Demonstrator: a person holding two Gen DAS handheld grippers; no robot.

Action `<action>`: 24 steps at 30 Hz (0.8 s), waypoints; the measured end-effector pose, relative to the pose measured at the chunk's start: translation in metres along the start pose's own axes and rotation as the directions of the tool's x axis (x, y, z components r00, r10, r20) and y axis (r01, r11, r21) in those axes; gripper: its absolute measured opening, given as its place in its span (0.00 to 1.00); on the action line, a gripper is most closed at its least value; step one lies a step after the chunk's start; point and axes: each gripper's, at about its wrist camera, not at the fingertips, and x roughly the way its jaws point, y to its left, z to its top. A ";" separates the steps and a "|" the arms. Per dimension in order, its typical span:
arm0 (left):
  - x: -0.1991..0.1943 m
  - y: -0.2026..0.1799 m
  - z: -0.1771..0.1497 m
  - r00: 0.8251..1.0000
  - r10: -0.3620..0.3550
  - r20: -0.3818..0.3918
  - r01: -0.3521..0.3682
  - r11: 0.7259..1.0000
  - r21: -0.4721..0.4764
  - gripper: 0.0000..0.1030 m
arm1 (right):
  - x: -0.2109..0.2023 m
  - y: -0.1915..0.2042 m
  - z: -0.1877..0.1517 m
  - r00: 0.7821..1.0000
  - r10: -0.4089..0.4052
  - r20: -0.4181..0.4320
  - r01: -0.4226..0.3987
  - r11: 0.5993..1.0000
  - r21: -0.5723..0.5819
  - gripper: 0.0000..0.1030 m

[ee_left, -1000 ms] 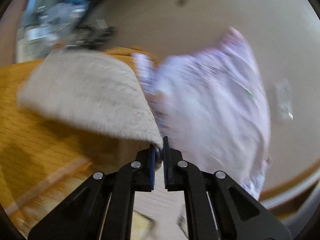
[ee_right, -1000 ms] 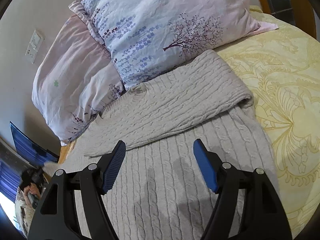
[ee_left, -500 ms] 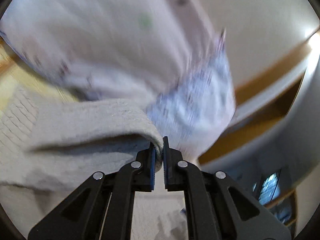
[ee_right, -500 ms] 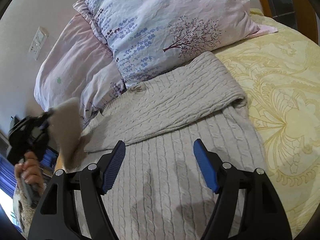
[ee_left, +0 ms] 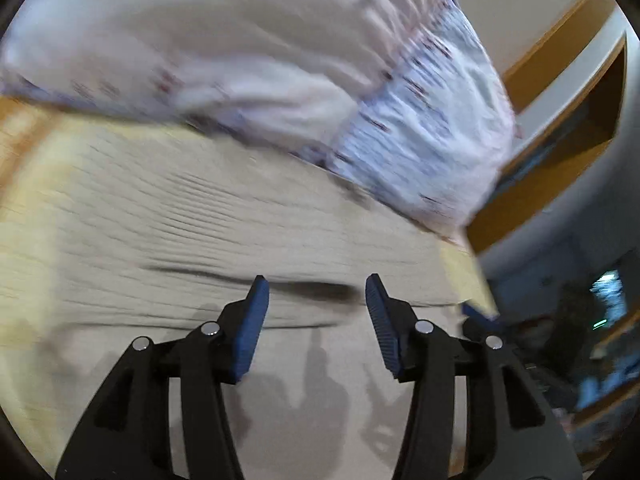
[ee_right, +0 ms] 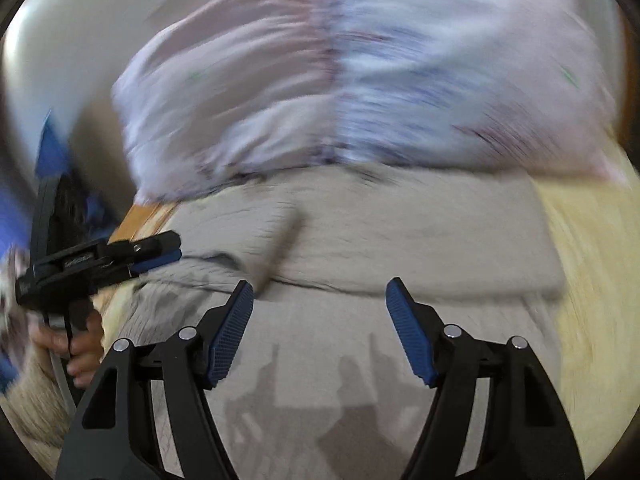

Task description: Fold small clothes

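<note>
Beige knit sweater (ee_right: 360,320) lay flat on the bed (ee_right: 592,248), its top against the pillows (ee_right: 360,92), with both sleeves seemingly folded across the chest, though blur hid the detail. Left claw (ee_left: 316,312) was spread wide, gripping nothing, hovering over the sweater near a dark fold line; right claw (ee_right: 320,328) was likewise spread and empty above the body panel. Judged roughly halfway: sleeves looked done, folding the body up was left.
</note>
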 end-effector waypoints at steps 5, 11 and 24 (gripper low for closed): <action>-0.010 0.043 0.006 0.986 0.168 0.008 -0.167 0.983 -0.080 0.43 | 0.044 0.073 0.021 0.999 0.036 -0.021 -0.040 0.954 -0.297 0.57; -0.011 0.082 -0.002 0.976 0.216 -0.030 -0.218 0.966 -0.139 0.40 | 0.106 0.135 0.021 0.994 0.032 -0.109 -0.083 0.856 -0.510 0.53; -0.014 0.089 0.001 0.980 0.196 -0.031 -0.199 0.968 -0.153 0.40 | 0.155 0.144 0.021 0.989 -0.011 -0.145 -0.063 0.864 -0.499 0.07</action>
